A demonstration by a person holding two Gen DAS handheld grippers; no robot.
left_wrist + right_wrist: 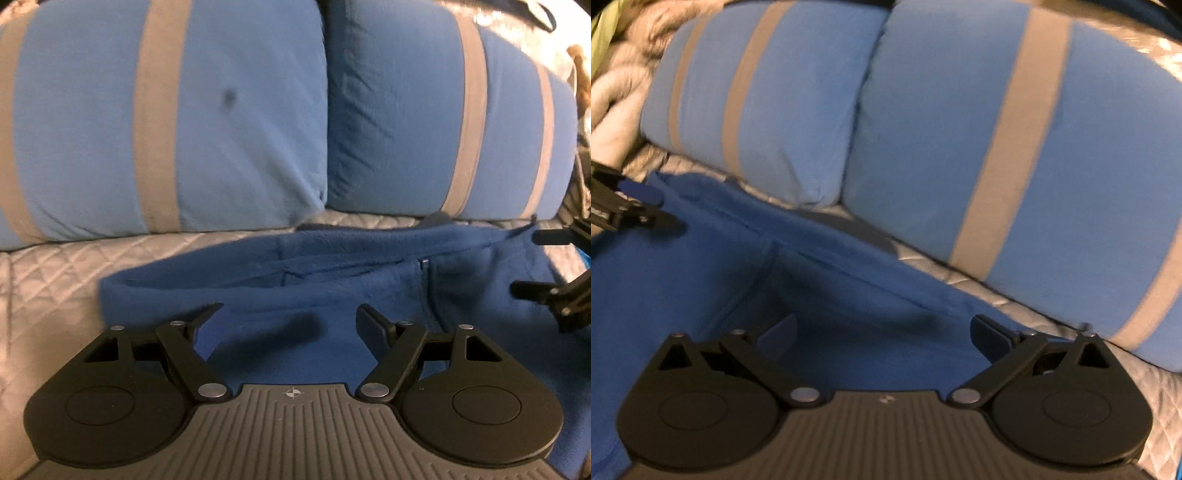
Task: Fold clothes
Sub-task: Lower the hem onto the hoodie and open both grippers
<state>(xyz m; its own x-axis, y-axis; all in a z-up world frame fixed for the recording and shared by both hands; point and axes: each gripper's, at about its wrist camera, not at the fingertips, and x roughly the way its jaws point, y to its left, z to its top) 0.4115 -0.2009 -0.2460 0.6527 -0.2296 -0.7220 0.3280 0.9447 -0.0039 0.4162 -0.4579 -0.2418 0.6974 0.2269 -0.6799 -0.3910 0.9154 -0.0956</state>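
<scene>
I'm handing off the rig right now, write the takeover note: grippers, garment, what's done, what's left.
Left gripper: jaws open, empty, over the dark blue fleece garment.
Right gripper: jaws open, empty, over the same garment, nearer its right side.
Garment: spread on the grey quilted bed cover, in front of two light blue pillows with grey stripes; a zipper shows near its middle.
Done: garment laid out; whether any fold is made cannot be told.
Left: grasp the edges, fold, smooth.
</scene>
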